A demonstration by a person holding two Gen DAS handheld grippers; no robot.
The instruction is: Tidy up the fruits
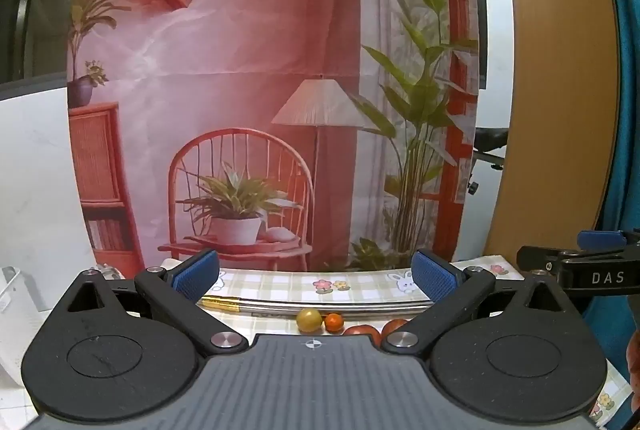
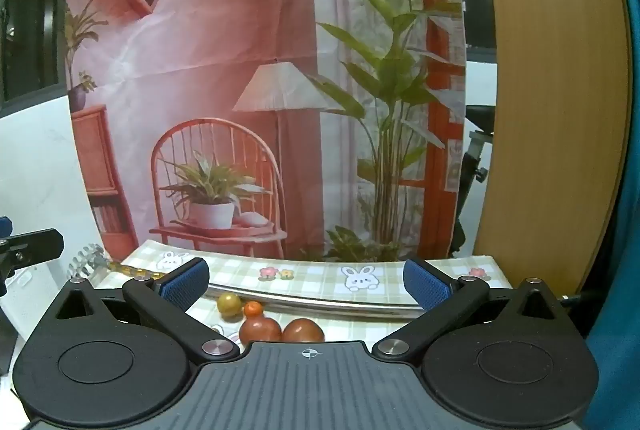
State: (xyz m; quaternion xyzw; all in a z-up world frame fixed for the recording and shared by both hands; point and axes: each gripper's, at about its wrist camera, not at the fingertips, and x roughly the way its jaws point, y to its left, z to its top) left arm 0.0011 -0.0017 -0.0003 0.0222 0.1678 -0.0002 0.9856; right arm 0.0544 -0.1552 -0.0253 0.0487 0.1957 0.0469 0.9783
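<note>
Left gripper [image 1: 316, 276] jaws wide, right gripper [image 2: 306, 280] jaws wide, both empty, 4 fruits [image 2: 260, 329] by metal rod [image 2: 320, 300] on checked cloth [image 2: 312, 276]

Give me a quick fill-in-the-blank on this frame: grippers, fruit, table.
1. Both the left gripper and the right gripper are ____ and hold nothing.
2. The two large red fruits lie side by side and ____ each other.
3. The small orange fruit sits right beside a ____ round fruit.
4. Behind the fruits, a long ____ rod lies across the checked tablecloth.

Missing words: open; touch; yellow-green; metal
</note>
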